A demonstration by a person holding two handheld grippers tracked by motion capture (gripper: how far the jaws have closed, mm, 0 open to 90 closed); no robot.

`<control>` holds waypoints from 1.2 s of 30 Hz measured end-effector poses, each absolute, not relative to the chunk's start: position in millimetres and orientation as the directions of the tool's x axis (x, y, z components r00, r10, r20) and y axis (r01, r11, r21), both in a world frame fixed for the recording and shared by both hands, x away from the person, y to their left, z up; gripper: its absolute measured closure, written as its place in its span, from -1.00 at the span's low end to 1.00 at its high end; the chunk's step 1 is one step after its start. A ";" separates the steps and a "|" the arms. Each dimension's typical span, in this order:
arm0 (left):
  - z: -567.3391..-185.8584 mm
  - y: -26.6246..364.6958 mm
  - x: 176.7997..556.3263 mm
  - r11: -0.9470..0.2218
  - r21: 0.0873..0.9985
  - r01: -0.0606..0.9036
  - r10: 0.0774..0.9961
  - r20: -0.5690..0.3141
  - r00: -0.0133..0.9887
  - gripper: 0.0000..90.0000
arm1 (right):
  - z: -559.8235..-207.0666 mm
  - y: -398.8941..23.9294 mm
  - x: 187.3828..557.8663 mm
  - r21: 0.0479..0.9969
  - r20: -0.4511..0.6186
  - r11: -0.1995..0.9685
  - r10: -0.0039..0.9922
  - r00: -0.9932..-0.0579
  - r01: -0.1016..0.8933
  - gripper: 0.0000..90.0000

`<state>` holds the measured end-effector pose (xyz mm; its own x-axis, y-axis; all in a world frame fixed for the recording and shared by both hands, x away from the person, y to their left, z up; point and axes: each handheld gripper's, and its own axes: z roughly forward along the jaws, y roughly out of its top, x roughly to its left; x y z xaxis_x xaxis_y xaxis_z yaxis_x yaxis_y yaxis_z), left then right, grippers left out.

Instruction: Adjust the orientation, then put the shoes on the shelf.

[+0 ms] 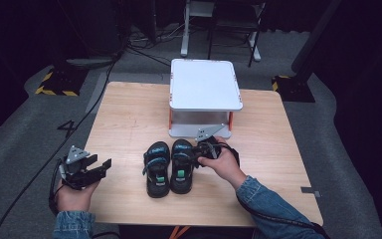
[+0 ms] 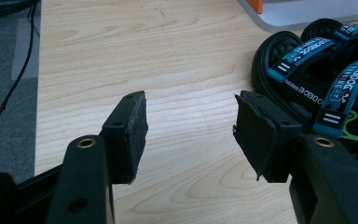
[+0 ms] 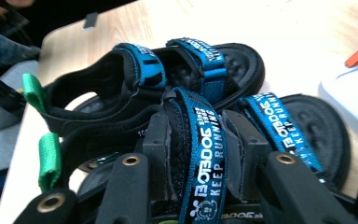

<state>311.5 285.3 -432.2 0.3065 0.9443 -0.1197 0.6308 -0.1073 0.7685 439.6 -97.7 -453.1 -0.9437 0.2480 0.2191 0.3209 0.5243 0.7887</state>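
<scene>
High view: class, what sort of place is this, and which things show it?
Probably a recording studio or lab, not a home: dark curtains all round, cables trailing over grey carpet, and hazard-striped stand feet beside the wooden table.

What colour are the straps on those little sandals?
Blue straps with white lettering, clearest in the right gripper view.

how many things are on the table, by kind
sandals: 2, one on the left, one on the right
white stand: 1
total: 3
</scene>
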 end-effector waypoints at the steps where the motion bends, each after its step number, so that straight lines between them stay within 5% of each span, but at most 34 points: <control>1: -432.2 285.3 311.5 -0.107 0.768 0.631 0.944 -0.120 0.306 -0.03 | -453.5 -98.4 440.0 0.786 0.225 0.525 0.249 -0.942 0.327 0.43; 9: -433.5 282.6 326.1 -0.110 0.771 0.627 0.938 -0.127 0.321 -0.03 | -447.8 -105.7 433.1 0.806 0.244 0.469 0.290 -0.925 0.360 -0.04; 19: -433.7 282.3 335.5 -0.110 0.775 0.623 0.936 -0.129 0.326 -0.02 | -411.9 -107.9 405.1 0.842 0.201 0.439 0.286 -0.937 0.314 0.06; 36: -429.5 273.6 346.3 -0.124 0.785 0.607 0.926 -0.128 0.354 -0.02 | -400.7 -66.3 379.4 0.782 0.075 0.580 0.275 -0.959 0.227 0.00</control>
<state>346.3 273.6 -429.5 0.3544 0.9263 -0.1280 0.6073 -0.1240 0.7847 379.4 -66.3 -400.7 -0.9586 0.2747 0.0747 0.2271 0.5798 0.7825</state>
